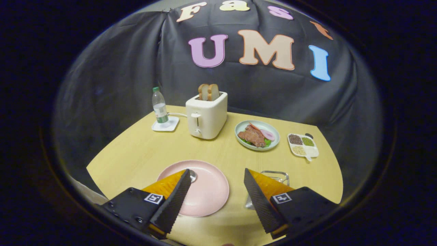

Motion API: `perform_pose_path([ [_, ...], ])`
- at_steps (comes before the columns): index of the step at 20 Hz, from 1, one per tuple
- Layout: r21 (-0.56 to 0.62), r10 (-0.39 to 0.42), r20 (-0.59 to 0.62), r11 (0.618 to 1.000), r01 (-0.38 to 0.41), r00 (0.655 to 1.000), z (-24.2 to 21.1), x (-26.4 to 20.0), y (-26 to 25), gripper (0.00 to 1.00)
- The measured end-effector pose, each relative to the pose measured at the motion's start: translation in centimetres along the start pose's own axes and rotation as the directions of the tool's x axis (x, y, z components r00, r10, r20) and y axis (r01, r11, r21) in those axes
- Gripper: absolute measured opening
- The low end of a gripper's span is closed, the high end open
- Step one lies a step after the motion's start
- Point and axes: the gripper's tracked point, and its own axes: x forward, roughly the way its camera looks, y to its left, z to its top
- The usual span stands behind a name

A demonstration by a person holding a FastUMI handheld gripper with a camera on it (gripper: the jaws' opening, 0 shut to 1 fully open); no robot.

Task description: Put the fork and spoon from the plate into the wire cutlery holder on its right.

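A hand-held gripper [216, 177] hangs over the near edge of a round pale-wood desk [136, 153], its two fingers spread wide and holding nothing. A pink plate [208, 191] lies between and just ahead of them, its left part hidden behind the left finger. At that finger's tip the rounded bowl of a metal spoon [193, 175] shows on the plate; the rest of it is covered by the finger, and the fork cannot be made out. To the plate's right stands the wire cutlery holder [276, 176], its rim showing just beyond the right finger, which hides most of it.

Farther back, a cream toaster [206, 116] with two slices of bread [209, 92] standing in its slots sits near the middle of the desk. To its left a clear water bottle [159, 109] with a green cap stands upright on a small white square tray [166, 125]. To the toaster's right rests a pale green plate [273, 136] carrying meat and vegetables, and beyond that a white divided dish [314, 152] with grains or beans in its compartments.
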Motion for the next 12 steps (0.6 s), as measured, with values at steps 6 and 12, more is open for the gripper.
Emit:
perform_pose_path([
  [6, 0.0, 0.001, 0.025, 1.0, -0.001, 1.0, -1.5, 1.4, 3.6, 1.0],
  [12, 0.003, -0.019, -0.009, 1.0, 0.019, 1.0, -4.2, 4.0, 5.4, 1.0],
])
